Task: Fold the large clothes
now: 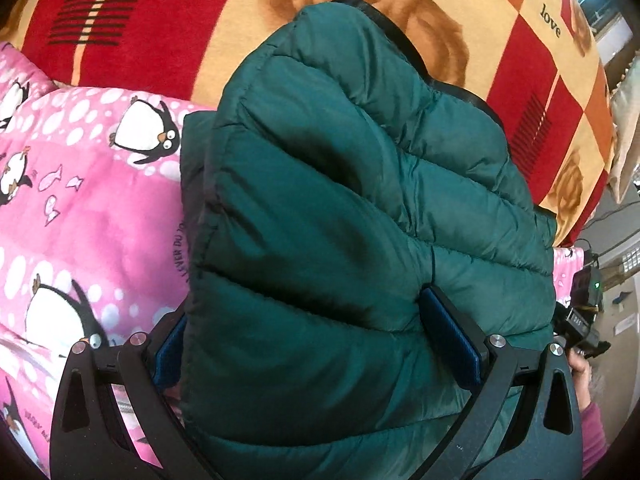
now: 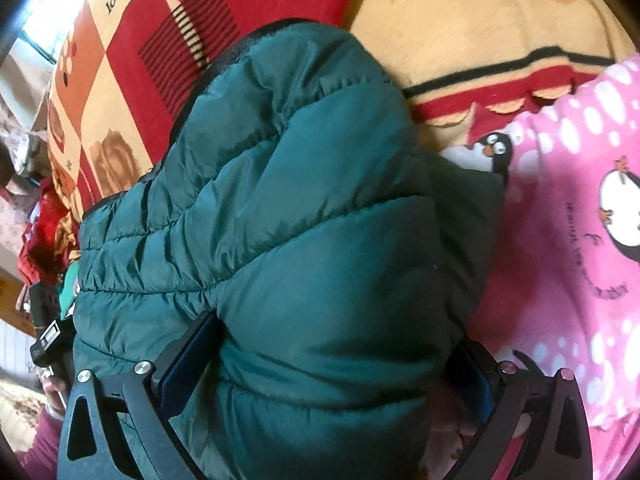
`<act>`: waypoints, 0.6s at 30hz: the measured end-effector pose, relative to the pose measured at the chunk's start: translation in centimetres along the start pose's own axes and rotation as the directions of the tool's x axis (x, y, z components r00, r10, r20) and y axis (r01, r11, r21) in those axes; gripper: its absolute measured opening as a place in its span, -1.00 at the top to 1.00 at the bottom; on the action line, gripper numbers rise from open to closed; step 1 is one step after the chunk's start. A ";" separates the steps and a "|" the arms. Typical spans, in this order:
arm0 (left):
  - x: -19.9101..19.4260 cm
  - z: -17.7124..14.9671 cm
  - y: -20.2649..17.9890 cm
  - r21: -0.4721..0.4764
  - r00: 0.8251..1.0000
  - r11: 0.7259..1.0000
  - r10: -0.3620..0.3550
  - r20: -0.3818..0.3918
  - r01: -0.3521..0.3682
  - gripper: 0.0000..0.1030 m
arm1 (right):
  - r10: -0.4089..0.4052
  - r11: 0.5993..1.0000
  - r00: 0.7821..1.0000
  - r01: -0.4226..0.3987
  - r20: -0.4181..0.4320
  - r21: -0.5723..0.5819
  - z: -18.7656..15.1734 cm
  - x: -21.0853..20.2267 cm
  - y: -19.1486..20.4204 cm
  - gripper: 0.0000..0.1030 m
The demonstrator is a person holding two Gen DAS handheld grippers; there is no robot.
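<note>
Nearest me, my left gripper (image 1: 320,344) and right gripper (image 2: 332,364) each clamp a thick fold of the green puffer jacket (image 1: 340,208). The jacket lies over the pink penguin blanket (image 1: 80,208); beyond it, the red-and-cream blanket (image 1: 200,32).

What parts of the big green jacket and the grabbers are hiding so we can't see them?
- Left wrist view: the green jacket bulges between the left gripper fingers, hiding most of the left pad.
- Right wrist view: the jacket covers most of the right gripper right-hand pad.
- Both views: the jacket's near end is cut off by the bottom edge; sleeves, zipper and underside are hidden.
- The pink penguin blanket writing is too blurred to read.
</note>
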State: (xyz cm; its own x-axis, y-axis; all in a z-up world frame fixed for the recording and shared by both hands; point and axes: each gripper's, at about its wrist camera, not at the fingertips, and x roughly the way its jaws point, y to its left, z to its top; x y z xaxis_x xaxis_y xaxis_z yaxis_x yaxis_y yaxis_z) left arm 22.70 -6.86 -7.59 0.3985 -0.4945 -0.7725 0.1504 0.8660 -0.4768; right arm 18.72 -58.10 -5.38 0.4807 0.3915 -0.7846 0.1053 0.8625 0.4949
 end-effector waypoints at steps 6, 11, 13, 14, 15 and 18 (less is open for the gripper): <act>0.7 -0.2 0.2 -0.023 0.999 0.999 -0.032 -0.020 0.031 -0.99 | 0.048 0.999 0.999 -0.048 -0.019 0.000 0.0 0.7 -0.4 -1.00; 0.2 -0.5 -1.6 0.046 0.999 0.998 0.031 0.007 -0.032 -0.82 | 0.052 0.999 0.999 -0.052 0.006 -0.017 -0.3 0.6 0.4 -0.68; -0.7 -1.0 -3.0 0.107 0.997 0.992 0.061 0.050 -0.066 -0.55 | 0.050 0.998 0.998 -0.049 0.027 -0.050 -0.6 -0.2 1.4 -0.42; -1.0 -1.2 -3.5 0.131 0.995 0.988 0.074 0.064 -0.082 -0.38 | 0.045 0.997 0.998 -0.043 0.033 -0.066 -0.8 -0.6 1.9 -0.29; -1.4 -1.4 -4.2 0.162 0.992 0.981 0.093 0.082 -0.105 -0.22 | 0.041 0.996 0.999 -0.038 0.036 -0.077 -0.9 -0.9 2.3 -0.22; -2.7 -1.7 -5.2 0.185 0.989 0.975 0.105 0.105 -0.123 0.06 | 0.044 0.995 0.998 -0.039 0.054 -0.088 -1.1 -2.2 3.3 0.05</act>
State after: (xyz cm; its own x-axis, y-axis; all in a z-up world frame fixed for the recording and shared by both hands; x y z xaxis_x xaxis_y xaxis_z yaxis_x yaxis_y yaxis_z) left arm 19.33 -10.15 -3.69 0.5044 -0.3906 -0.7701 0.2647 0.9188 -0.2927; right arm 17.07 -55.79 -2.40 0.5310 0.4115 -0.7407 0.0092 0.8713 0.4907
